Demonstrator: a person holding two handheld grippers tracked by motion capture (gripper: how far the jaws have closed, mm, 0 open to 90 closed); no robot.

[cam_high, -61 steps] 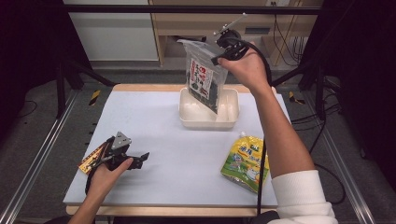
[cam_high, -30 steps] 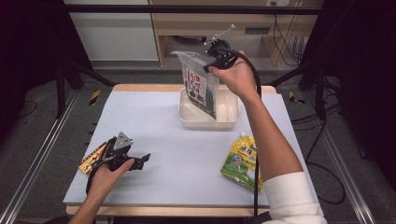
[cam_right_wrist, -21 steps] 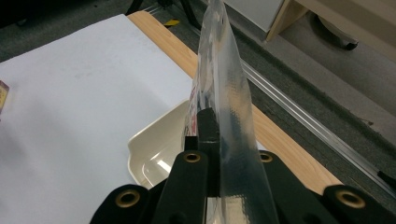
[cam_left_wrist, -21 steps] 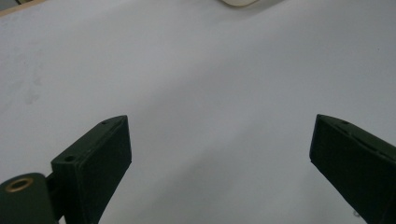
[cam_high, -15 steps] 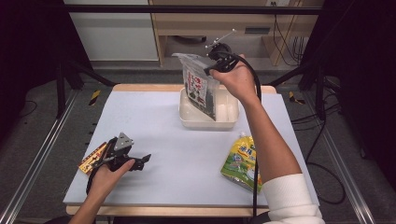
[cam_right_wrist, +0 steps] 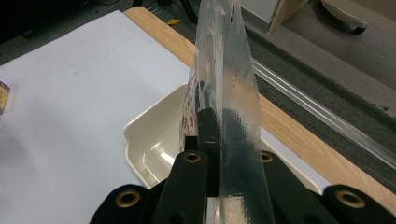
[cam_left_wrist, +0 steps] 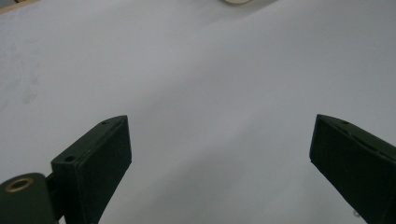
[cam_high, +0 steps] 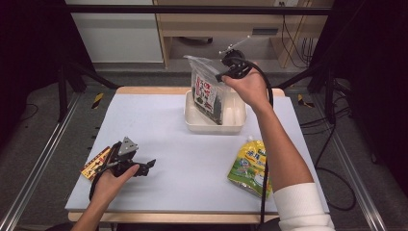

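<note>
While the clear seaweed bag [cam_high: 208,89] hangs in the upper middle of the high view, its lower end dips into the cream tray [cam_high: 236,126] just below it. From the right gripper view, the bag's transparent top [cam_right_wrist: 229,70] rises up the centre of the frame, pinched between the two black jaws, with the tray's rim [cam_right_wrist: 140,122] behind and below. So the right gripper [cam_high: 230,67] is clenched on the bag's upper edge, held by the hand [cam_high: 249,89] above the tray's right half. Toward the lower right of the high view, a yellow-green pouch [cam_high: 250,166] lies flat on the white table [cam_high: 168,125]. At lower left, the left gripper [cam_high: 139,166] rests on the table with its jaws spread wide and nothing between them, beside a flat orange packet [cam_high: 95,162].
</note>
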